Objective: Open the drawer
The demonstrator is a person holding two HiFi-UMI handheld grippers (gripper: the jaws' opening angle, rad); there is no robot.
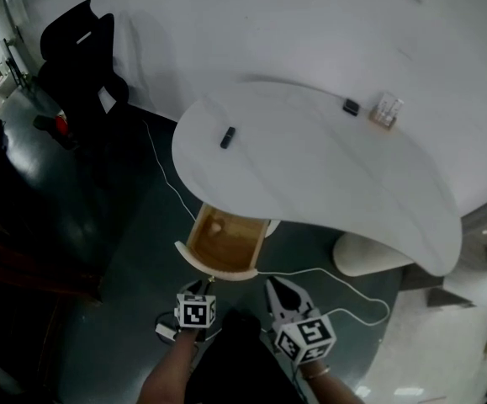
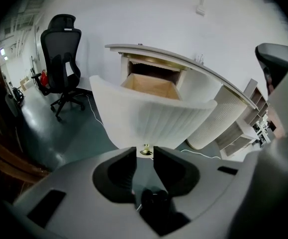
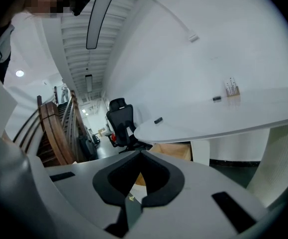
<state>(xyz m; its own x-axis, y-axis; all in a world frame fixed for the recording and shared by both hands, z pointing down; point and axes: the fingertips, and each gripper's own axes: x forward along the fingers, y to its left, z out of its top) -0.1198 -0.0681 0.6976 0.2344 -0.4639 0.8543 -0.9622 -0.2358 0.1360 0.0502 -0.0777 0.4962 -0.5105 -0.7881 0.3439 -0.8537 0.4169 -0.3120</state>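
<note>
Two sets of jaws read differently from here. My left gripper [image 2: 144, 158] stands part-way apart with the small brass knob [image 2: 145, 151] at its fingertips; a sliver of white shows beside the knob, so the pads do not look pressed on it. My right gripper [image 3: 141, 154] has its tips together on nothing. From the head view the knob is too small to make out, the marker cube covers much of the left gripper [image 1: 203, 289], and my forearms are cut off at the lower edge. The pale wooden drawer with a curved, ribbed white front [image 2: 148, 118] is pulled out from under the white curved table [image 1: 310, 167], its back end hidden beneath the top. Its long axis runs from the table edge out toward me, and its front [image 1: 218, 267] faces the grippers, directly ahead of the left one. The right gripper [image 1: 273, 288] hangs just to the side of that front, apart from it. Farther out, a white cable [image 1: 344, 280] trails over the dark floor and a black office chair [image 1: 79, 57] stands well apart.
</note>
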